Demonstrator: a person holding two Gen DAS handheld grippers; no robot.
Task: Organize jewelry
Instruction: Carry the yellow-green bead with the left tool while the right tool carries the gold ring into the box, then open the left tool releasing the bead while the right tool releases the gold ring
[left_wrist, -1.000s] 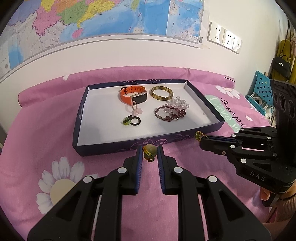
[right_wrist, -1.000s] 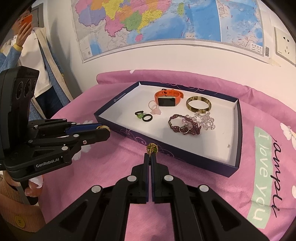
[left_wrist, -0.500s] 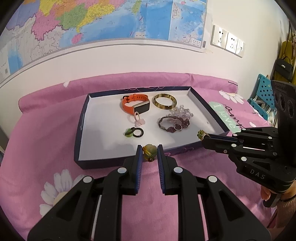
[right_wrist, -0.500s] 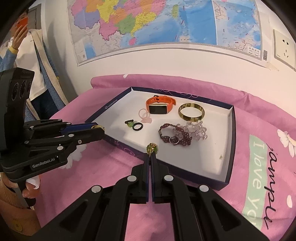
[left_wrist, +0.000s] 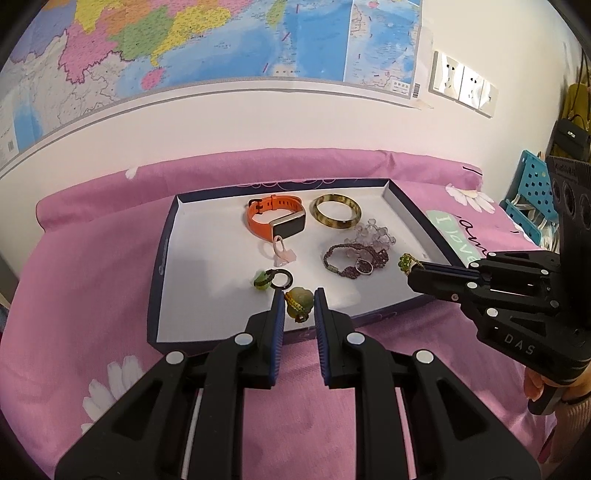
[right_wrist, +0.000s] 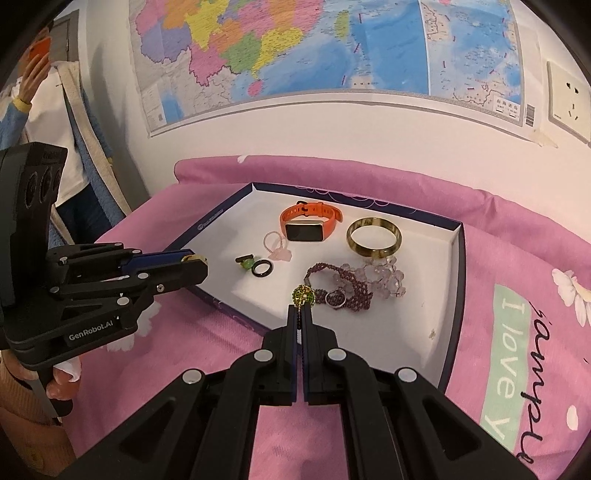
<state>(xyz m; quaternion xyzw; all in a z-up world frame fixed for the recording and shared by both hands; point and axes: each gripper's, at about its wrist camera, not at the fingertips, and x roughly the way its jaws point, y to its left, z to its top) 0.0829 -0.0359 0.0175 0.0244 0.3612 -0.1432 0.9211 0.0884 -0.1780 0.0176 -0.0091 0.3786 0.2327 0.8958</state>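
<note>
wall map (left_wrist: 221, 40), wall sockets (left_wrist: 463, 86), pink bedsheet (left_wrist: 92, 280)

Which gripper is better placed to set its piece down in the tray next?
Left, narrowly. The left gripper holds its green pendant over bare white floor inside the tray; the right gripper holds its green beaded piece right beside the purple bracelet.

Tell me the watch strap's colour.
Orange, on the smartwatch in the tray; clearest in the right wrist view.

Both claws, the left claw (left_wrist: 298, 301) with its green pendant (left_wrist: 298, 303) and the right claw (right_wrist: 301, 312) with its green charm (right_wrist: 303, 296), now hang over the tray (left_wrist: 157, 295) instead of short of its near wall.
</note>
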